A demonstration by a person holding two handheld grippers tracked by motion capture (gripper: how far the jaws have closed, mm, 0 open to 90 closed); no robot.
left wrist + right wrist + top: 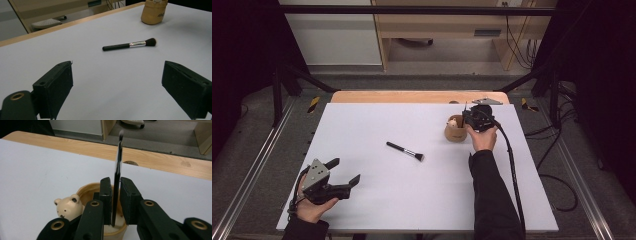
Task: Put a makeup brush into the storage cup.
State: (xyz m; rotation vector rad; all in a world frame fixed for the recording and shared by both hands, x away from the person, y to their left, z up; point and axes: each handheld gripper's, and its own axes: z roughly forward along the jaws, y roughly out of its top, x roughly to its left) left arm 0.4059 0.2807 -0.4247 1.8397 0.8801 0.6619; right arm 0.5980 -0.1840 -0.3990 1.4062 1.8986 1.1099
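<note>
A tan wooden cup (455,133) with a small bear figure (67,206) on its rim stands at the table's back right. A thin black stick (118,162) stands upright in the cup (86,190), blurred at its top. My right gripper (115,187) reaches over the cup with a jaw on each side of the stick, and a narrow gap shows beside it. In the high view the right gripper (468,117) sits just right of the cup. A black makeup brush (405,151) lies flat mid-table. My left gripper (346,170) rests open at the front left, its jaws wide apart and pointing towards the brush (130,45).
The white table top (422,200) has a wooden strip (412,96) along its far edge. The right gripper's cable (512,170) trails down the right side. Black frame bars and floor cables surround the table.
</note>
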